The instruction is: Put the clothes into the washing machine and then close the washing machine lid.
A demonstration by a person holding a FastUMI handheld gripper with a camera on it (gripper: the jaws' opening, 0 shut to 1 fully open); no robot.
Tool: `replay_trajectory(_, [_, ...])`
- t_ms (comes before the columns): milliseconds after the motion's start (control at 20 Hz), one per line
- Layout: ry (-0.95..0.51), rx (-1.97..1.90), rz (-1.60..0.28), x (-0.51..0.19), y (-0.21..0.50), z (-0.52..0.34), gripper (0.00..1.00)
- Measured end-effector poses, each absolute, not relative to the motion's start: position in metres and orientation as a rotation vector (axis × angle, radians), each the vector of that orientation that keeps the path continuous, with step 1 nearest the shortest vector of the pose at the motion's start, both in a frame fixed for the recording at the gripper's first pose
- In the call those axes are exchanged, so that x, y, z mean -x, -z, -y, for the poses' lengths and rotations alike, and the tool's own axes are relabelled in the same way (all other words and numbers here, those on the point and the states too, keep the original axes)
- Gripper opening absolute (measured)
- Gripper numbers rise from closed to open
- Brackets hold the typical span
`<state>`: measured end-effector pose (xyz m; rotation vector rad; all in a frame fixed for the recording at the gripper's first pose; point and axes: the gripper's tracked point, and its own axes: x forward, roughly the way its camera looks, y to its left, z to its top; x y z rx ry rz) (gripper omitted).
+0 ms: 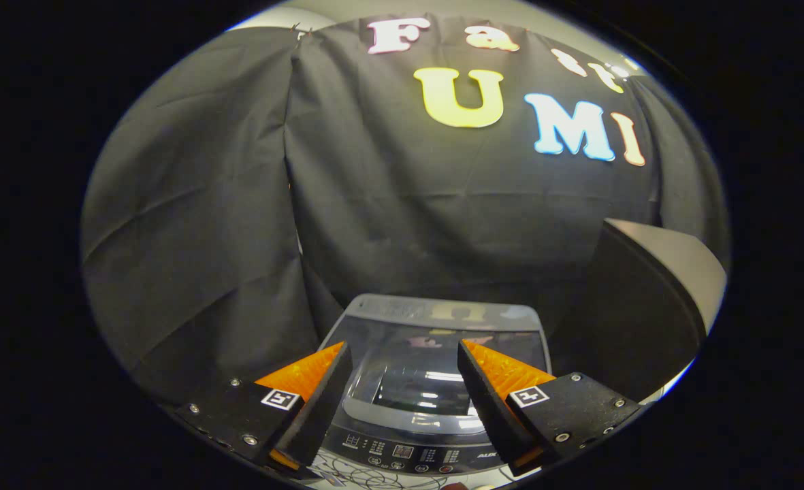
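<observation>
A top-loading washing machine [436, 320] stands below and ahead of me, against the black cloth wall. Its dark glass lid [412, 378] lies flat and closed, mirroring the lights above. The control panel [408, 452] with small buttons runs along the machine's near edge, between my fingers. My gripper [405, 350] hovers above the lid, open, with nothing between the fingers. No clothes are in sight.
A dark box-like object with a pale top [647, 299] stands to the right of the machine, close to my right finger. Black cloth [238, 204] hangs behind and to the left. A patterned surface [367, 476] lies just below the control panel.
</observation>
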<state>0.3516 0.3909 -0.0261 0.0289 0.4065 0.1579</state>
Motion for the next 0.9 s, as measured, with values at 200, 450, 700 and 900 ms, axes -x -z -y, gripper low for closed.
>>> replay_trajectory(200, [-0.156, -0.029, -0.293, -0.344, -0.025, -0.353, 0.96])
replay_trajectory(450, [-0.166, -0.037, -0.201, -0.312, -0.067, -0.294, 0.96])
replay_trajectory(700, [-0.152, -0.039, -0.126, -0.275, -0.095, -0.227, 0.96])
replay_trajectory(900, [-0.121, -0.045, -0.099, -0.237, -0.105, -0.158, 0.96])
